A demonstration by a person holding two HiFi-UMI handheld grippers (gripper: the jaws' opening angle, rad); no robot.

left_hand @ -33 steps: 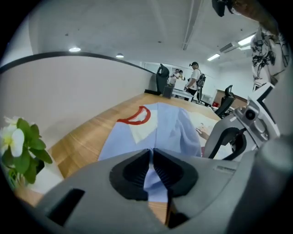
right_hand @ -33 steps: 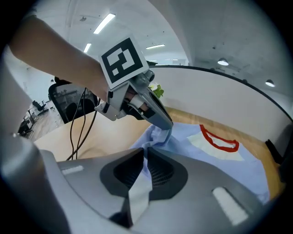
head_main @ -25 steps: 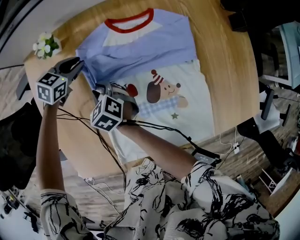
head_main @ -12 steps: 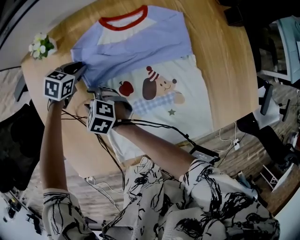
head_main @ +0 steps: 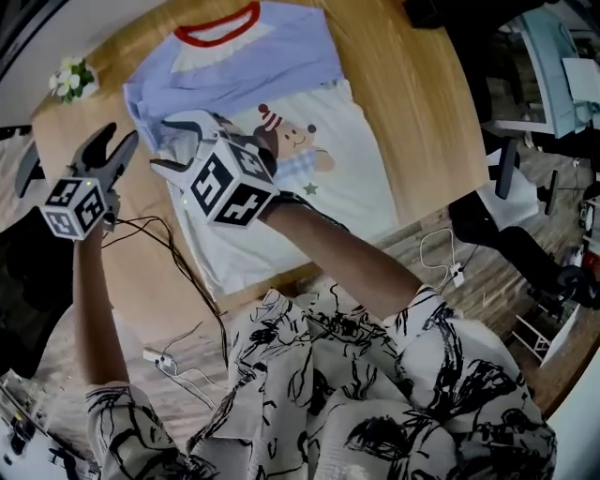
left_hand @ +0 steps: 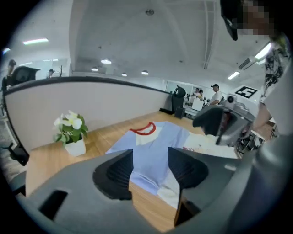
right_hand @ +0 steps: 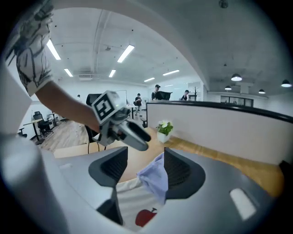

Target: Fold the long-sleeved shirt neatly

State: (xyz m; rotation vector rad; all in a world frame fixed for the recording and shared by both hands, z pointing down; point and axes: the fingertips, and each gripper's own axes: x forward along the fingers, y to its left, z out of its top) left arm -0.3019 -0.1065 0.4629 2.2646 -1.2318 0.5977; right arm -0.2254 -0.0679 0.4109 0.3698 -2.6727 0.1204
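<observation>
Wooden table (head_main: 417, 112), small white-flowered potted plant (head_main: 71, 77) at its far left corner, black cables (head_main: 187, 277) trailing over its near edge, white cable (head_main: 436, 258) on the floor.

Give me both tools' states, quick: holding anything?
Left tool: open, jaws just been opening, nothing between them.
Right tool: open, jaws just been opening; blue shirt fabric stands between them against one pad, not clamped.

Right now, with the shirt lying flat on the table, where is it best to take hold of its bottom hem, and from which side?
Take the bottom hem at its two corners, coming from the near side of the table. The shirt lies flat with the collar far and the hem nearest you, so low, near-level jaws can probably pinch its free edge.
</observation>
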